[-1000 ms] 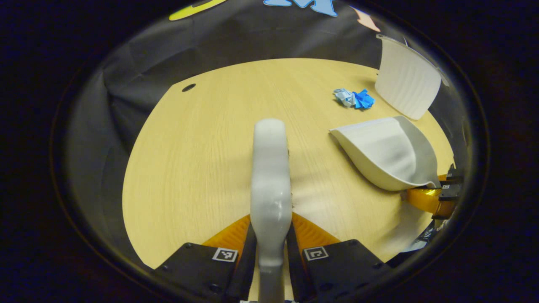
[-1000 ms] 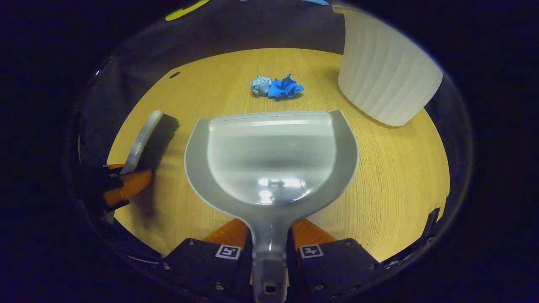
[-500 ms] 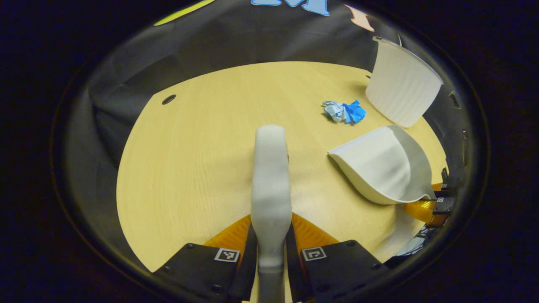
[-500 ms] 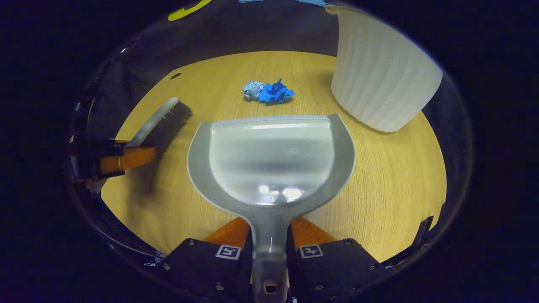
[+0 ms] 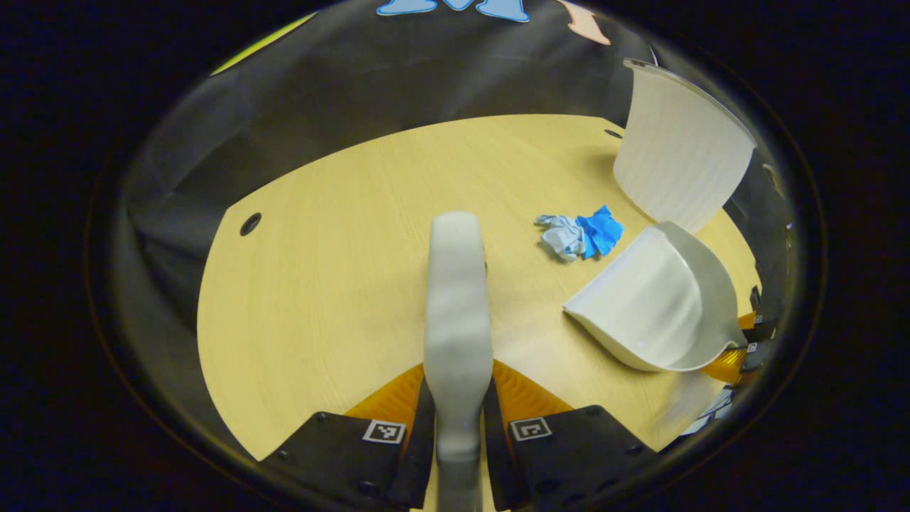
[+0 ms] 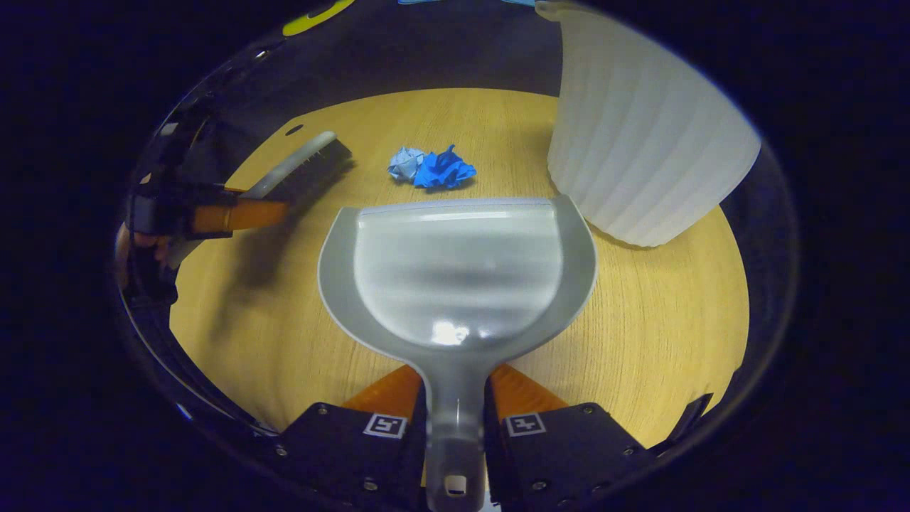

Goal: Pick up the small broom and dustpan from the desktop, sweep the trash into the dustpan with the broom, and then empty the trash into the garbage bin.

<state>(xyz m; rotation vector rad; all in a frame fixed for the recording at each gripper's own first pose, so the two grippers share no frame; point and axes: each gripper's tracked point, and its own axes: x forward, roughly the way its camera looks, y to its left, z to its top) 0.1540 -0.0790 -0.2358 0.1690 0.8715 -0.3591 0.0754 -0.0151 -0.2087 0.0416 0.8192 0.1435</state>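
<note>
My left gripper (image 5: 458, 387) is shut on the grey handle of the small broom (image 5: 458, 306), which points away over the wooden desktop (image 5: 334, 284). In the right gripper view the broom (image 6: 302, 165) hangs at the left with its dark bristles down, held by the left gripper (image 6: 234, 213). My right gripper (image 6: 455, 391) is shut on the handle of the grey dustpan (image 6: 458, 267), whose mouth faces the crumpled blue and pale paper trash (image 6: 430, 167). From the left gripper view the dustpan (image 5: 654, 299) lies just right of the trash (image 5: 579, 236). The white ribbed garbage bin (image 6: 647, 135) stands right of the trash.
The bin (image 5: 675, 153) sits at the desktop's far right edge, close behind the dustpan. A small round hole (image 5: 250, 224) is in the desktop at the far left. Black cloth wall rises behind the desk.
The broom has been lifted and moved forward toward the trash. The dustpan has edged closer to the trash and the bin.
</note>
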